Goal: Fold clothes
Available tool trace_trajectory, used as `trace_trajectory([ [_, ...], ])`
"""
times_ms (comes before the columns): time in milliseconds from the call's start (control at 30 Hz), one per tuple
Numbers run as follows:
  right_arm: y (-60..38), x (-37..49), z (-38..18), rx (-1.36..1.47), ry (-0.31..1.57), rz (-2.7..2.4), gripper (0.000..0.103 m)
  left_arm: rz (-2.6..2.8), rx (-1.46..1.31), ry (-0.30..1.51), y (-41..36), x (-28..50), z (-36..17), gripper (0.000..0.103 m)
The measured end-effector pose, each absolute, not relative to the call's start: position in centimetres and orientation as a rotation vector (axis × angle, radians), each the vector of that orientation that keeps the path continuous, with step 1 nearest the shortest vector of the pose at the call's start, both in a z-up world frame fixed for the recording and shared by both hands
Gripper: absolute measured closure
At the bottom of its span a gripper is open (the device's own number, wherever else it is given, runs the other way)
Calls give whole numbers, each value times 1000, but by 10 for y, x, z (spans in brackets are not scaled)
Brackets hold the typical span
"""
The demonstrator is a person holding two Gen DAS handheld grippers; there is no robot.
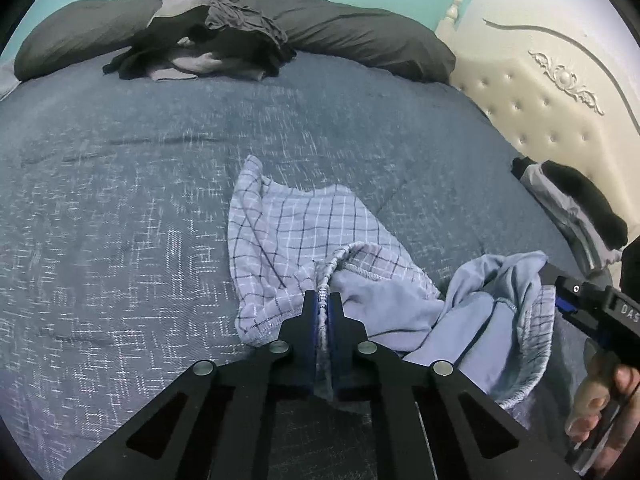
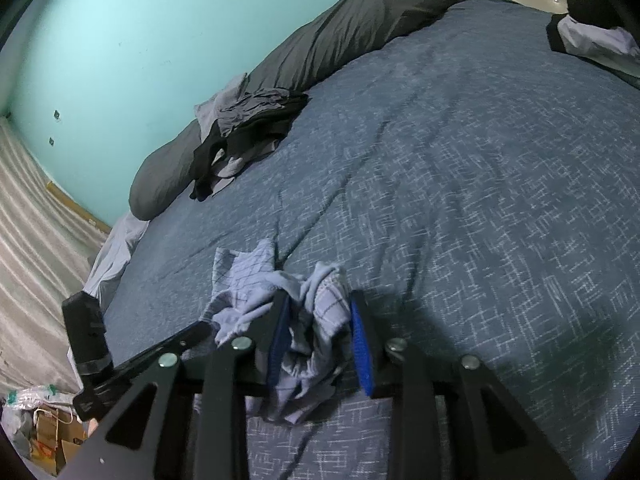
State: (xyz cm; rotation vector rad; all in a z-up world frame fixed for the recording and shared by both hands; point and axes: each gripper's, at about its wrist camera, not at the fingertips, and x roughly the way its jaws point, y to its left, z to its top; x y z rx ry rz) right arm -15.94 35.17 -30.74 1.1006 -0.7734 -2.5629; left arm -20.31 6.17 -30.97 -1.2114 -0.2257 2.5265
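Note:
Light blue checked shorts [image 1: 304, 232] lie crumpled on the blue bedspread [image 1: 120, 200]. My left gripper [image 1: 322, 300] is shut on their gathered waistband, which runs up between the fingers. The plain inner side of the shorts stretches right towards my right gripper [image 1: 568, 300], held by a hand [image 1: 600, 412]. In the right wrist view, the right gripper [image 2: 320, 304] has its blue-padded fingers [image 2: 362, 344] well apart, and a bunch of the shorts [image 2: 324, 308] hangs between them. The left gripper's body [image 2: 86, 332] shows at the left edge there.
A heap of dark and grey clothes [image 1: 208, 44] lies against long grey pillows [image 1: 360, 36] at the far side. More clothes [image 1: 576, 204] lie by the cream tufted headboard [image 1: 560, 80]. Bags and boxes [image 2: 40, 420] stand on the floor beside the bed.

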Motion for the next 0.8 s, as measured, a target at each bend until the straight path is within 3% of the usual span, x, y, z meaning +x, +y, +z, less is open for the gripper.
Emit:
trace_trajectory([
  [200, 364, -159, -308, 1111, -810, -2601, 55, 2571, -1145, -250, 48, -198, -291, 98],
  [433, 371, -162, -311, 1147, -811, -2597, 54, 2628, -1107, -292, 27, -197, -281, 98],
  [800, 383, -166, -352, 1345, -1039, -2452, 54, 2668, -1107, -346, 3, -193, -280, 98],
])
